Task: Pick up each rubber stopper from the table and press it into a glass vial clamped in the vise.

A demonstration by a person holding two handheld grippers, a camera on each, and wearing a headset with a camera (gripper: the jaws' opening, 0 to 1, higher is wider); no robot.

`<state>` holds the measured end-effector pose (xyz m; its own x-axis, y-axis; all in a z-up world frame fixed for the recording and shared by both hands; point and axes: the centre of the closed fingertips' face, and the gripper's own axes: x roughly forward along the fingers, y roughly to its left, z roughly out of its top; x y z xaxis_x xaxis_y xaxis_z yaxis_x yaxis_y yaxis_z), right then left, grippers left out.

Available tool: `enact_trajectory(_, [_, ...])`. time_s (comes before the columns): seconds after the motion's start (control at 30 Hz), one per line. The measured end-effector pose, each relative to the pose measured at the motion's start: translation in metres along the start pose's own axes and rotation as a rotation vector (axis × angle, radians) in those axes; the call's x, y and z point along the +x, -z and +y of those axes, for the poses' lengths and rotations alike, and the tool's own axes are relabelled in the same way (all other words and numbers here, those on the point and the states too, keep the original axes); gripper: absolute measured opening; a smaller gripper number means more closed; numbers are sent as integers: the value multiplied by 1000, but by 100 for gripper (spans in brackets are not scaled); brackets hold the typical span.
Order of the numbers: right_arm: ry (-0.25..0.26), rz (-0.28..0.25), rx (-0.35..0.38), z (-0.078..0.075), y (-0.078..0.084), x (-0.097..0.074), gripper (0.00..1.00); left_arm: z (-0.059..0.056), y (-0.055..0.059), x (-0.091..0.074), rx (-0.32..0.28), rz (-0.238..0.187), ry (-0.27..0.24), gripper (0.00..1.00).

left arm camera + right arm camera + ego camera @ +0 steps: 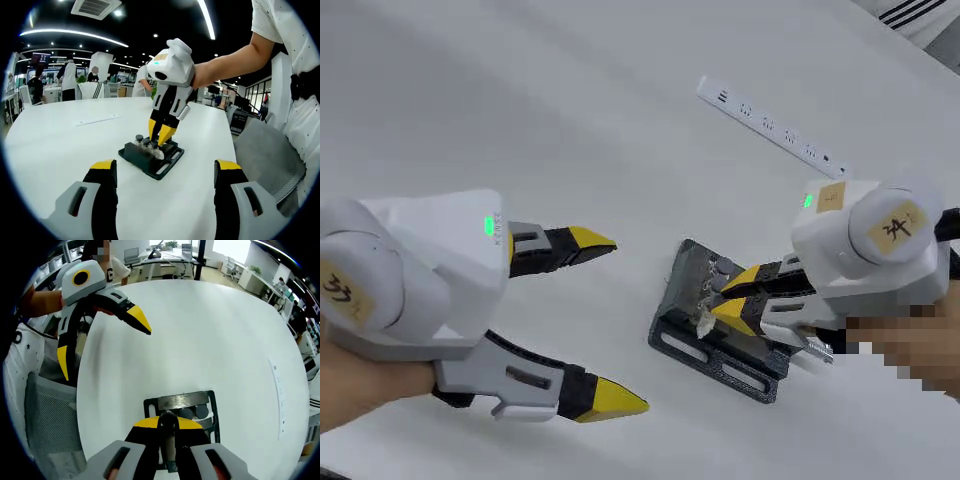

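Note:
A black vise [715,352] sits on the white table [520,110] with glass vials clamped in it. Two of them carry dark grey stoppers [194,412], which also show as a pair of caps [142,139]. My right gripper [732,297] points down onto the near end of the vise, shut on a grey rubber stopper [168,419] over a glass vial [159,151]. My left gripper [605,320] hovers open and empty to the left of the vise. It shows from the front [104,346] in the right gripper view.
A white power strip [770,125] lies on the table beyond the vise. A grey mesh chair [50,425] stands at the table edge beside the person. Desks and several people fill the far background.

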<state>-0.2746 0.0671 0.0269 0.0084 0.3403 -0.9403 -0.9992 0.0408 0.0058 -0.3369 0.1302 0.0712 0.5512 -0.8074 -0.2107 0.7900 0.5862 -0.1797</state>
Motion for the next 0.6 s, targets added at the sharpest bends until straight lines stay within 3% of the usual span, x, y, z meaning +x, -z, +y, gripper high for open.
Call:
enact_trajectory(0.33, [-15, 4, 69, -2, 1, 0, 5, 1, 1, 1, -5, 1, 1, 78])
enact_trajectory(0.6, [-24, 10, 83, 1, 1, 1, 5, 1, 1, 2, -7, -1, 4, 77])
